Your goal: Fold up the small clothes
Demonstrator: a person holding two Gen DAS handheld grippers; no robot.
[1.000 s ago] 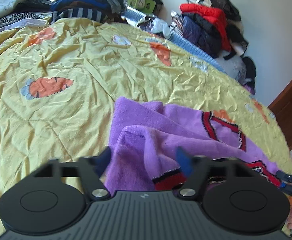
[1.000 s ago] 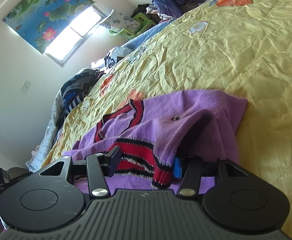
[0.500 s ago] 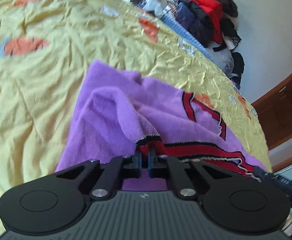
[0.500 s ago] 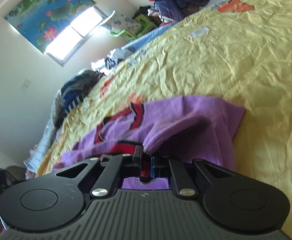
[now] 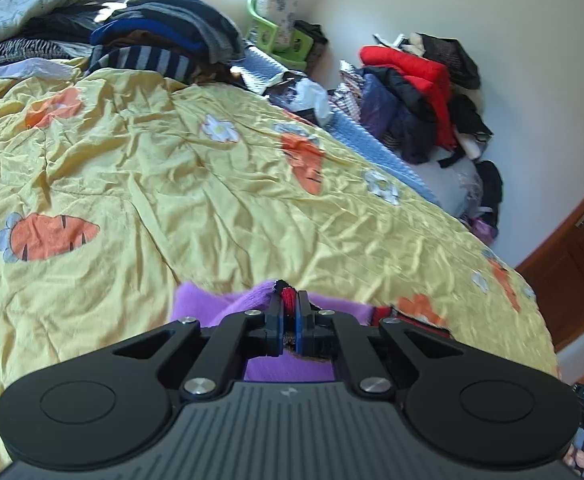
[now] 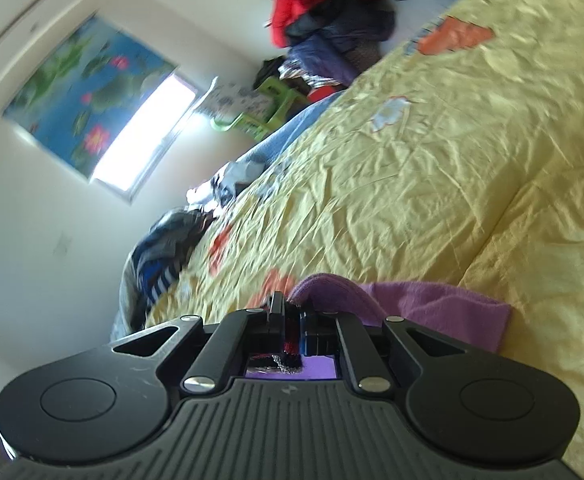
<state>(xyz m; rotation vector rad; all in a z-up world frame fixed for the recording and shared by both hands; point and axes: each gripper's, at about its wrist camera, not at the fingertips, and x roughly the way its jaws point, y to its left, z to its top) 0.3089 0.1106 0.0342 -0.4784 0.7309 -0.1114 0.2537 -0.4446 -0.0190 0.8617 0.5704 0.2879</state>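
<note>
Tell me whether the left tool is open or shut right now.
Shut. The left tool has its blue pads pressed together on the red-and-black trim of the purple sweater.

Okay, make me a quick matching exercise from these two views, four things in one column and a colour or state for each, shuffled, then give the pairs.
Column one:
1. left gripper
2. sweater
3. bedspread
4. stool

Column two:
A. yellow, with carrots
B. green
C. shut on a red and black hem
D. purple

Pairs: 1-C, 2-D, 3-A, 4-B
</note>
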